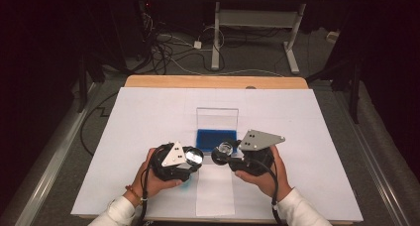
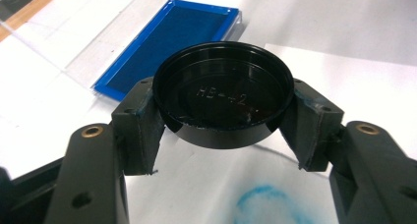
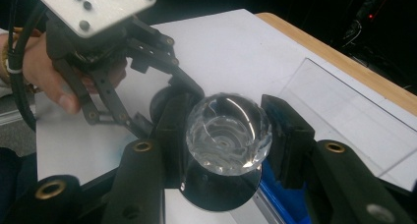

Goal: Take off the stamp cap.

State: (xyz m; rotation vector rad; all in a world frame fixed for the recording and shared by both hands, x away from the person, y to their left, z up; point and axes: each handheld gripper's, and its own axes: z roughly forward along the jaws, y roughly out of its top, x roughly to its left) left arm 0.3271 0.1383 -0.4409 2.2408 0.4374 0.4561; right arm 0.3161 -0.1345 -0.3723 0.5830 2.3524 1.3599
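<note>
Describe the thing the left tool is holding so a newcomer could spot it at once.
On the white sheet, just in front of the blue ink pad, the left tool clamps a round black cap. Unlike the clear faceted knob nearby, it is opaque and shallow.

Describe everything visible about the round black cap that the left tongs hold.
The round black plastic cap is a shallow dish with a low glossy rim, its hollow side facing the camera. Raised marking on its floor reads roughly "HB--2". The left tongs clamp it between two pads, lifted above white paper bearing a blue smudge. An open blue ink pad lies behind it.

Dark room, grey floor (image 1: 257,62) strewn with cables (image 1: 168,47), white desk frame (image 1: 255,20) behind.
</note>
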